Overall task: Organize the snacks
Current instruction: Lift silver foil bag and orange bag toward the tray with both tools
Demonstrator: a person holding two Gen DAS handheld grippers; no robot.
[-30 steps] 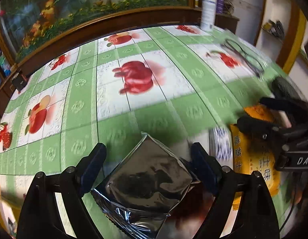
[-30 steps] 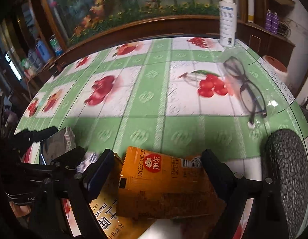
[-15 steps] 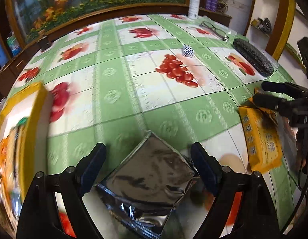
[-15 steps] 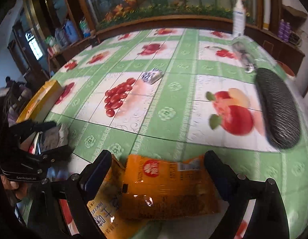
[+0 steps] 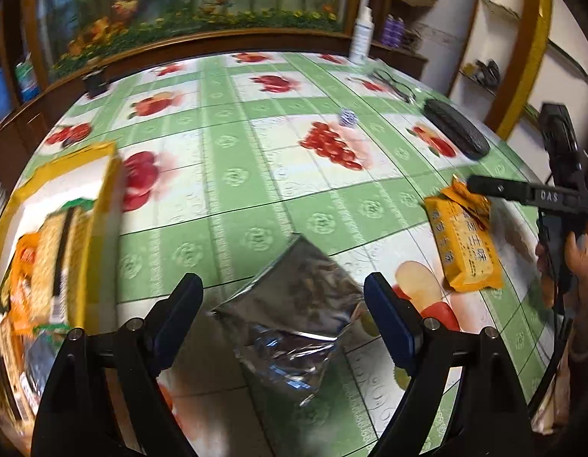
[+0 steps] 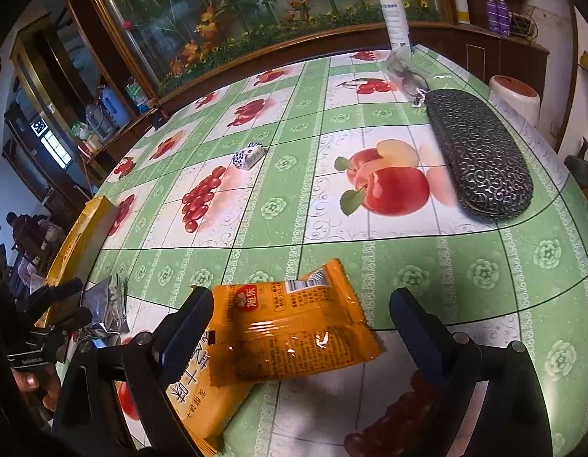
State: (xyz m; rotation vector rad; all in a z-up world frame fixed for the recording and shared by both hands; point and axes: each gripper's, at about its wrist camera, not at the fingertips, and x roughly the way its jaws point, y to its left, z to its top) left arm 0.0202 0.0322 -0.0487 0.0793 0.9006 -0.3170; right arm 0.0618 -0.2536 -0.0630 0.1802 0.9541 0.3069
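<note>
Right now, main risk as I judge it: silver foil pouch [image 5: 290,304] sits between left tool [image 5: 282,308] fingers but neither pad visibly touches it, so if it is carried towards the yellow snack box [image 5: 65,205] at far left, it may slip or crumple, foil being slick and limp. Same worry on right: two orange snack packs [image 6: 294,327] overlap, top one lying skewed across the lower, so a squeeze could catch only one, or drag both. Left tool: jaws wide apart, released, pouch resting on bench [image 5: 256,175] in the gap w/ daylight on both sides. Right tool [image 6: 297,323]: also spread wide, not clamped; left finger sits against edge of orange packs, right finger well clear. Whether that left pad actually presses the wrapper, can't tell. Box looks partly filled w/ packets, blurred. Small blue-white wrapped sweet [image 6: 249,156] lies loose mid-bench, well apart from both tools, not yet sorted. Non-task clutter at far right edge: black specs case [image 6: 480,152], glasses [image 6: 406,76], spray bottle [image 6: 395,15]. Est. task early-to-mid.
</note>
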